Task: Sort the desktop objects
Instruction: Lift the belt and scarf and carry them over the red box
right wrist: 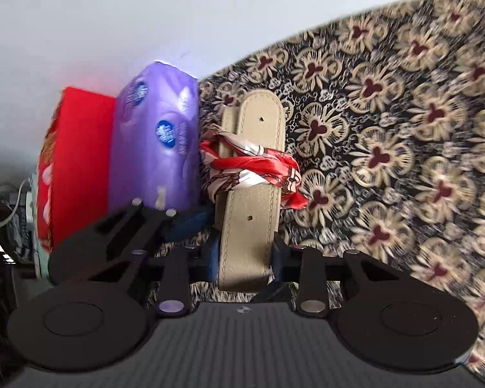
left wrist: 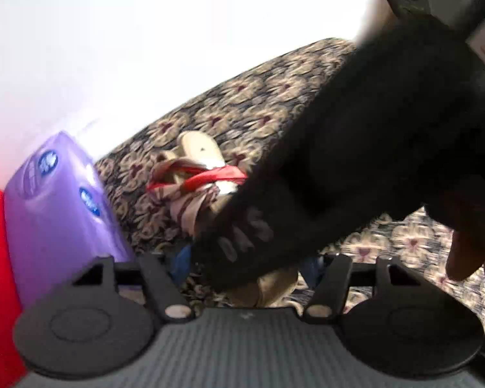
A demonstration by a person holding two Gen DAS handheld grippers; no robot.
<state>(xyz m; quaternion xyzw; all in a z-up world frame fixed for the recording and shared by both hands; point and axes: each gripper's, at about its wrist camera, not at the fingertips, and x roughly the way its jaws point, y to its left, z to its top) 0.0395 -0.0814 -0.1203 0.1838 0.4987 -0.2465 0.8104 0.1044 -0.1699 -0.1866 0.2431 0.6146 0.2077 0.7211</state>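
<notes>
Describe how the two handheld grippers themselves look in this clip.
Both the left gripper and the right gripper are matte black, with a ribbed grey-black base, two round discs, angled linkage bars with silver pins, and blue finger pads.

bright, overexposed wall (left wrist: pixel 177 32) glare; motion blur throughout, fisheye bending and smearing the edges.

Beige belt (right wrist: pixel 252 194), red-white scarf (right wrist: pixel 252 168) knotted around it.

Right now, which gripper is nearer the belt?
Right. The right gripper has its fingers closed on the belt at its near end. The left gripper sits just short of it, with the other gripper's black body in between.
</notes>
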